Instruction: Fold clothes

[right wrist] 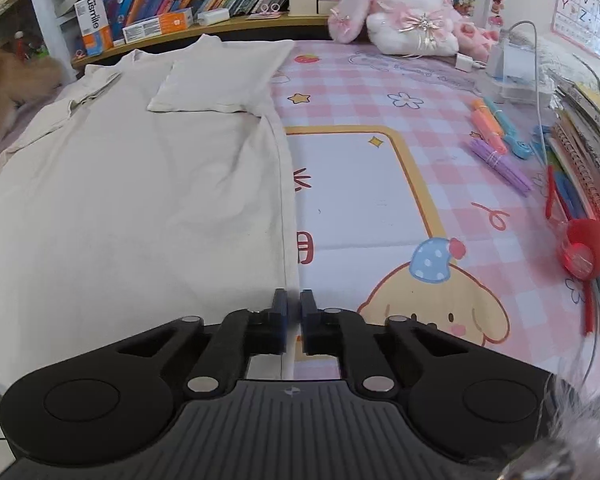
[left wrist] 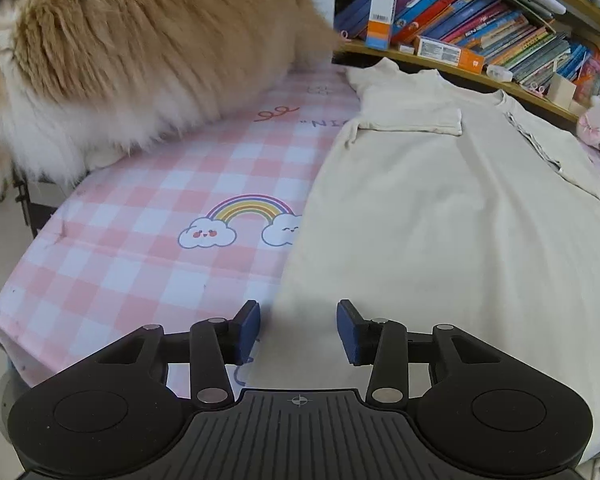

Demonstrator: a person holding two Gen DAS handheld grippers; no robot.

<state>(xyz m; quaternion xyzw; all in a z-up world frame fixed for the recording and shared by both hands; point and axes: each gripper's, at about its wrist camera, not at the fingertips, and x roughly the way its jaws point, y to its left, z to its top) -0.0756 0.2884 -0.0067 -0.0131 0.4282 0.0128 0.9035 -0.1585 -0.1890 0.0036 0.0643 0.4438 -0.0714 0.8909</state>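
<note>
A cream shirt [left wrist: 440, 220] lies flat on the pink checked sheet [left wrist: 140, 240], collar at the far end and both sleeves folded inward [left wrist: 412, 116]. My left gripper [left wrist: 298, 330] hovers open over the shirt's near left edge; the cloth's edge runs between the blue pads, which do not press on it. In the right wrist view the same shirt [right wrist: 140, 200] fills the left half. My right gripper [right wrist: 294, 312] is shut on the shirt's near right side seam, which runs straight into the closed pads.
A fluffy ginger-and-white cat [left wrist: 140, 52] sits on the sheet at the far left, close to the shirt's shoulder. A bookshelf [left wrist: 480, 28] runs behind. A plush rabbit [right wrist: 404, 16], pens [right wrist: 496, 140], stacked books [right wrist: 588, 152] and a red toy [right wrist: 580, 248] lie right of the shirt.
</note>
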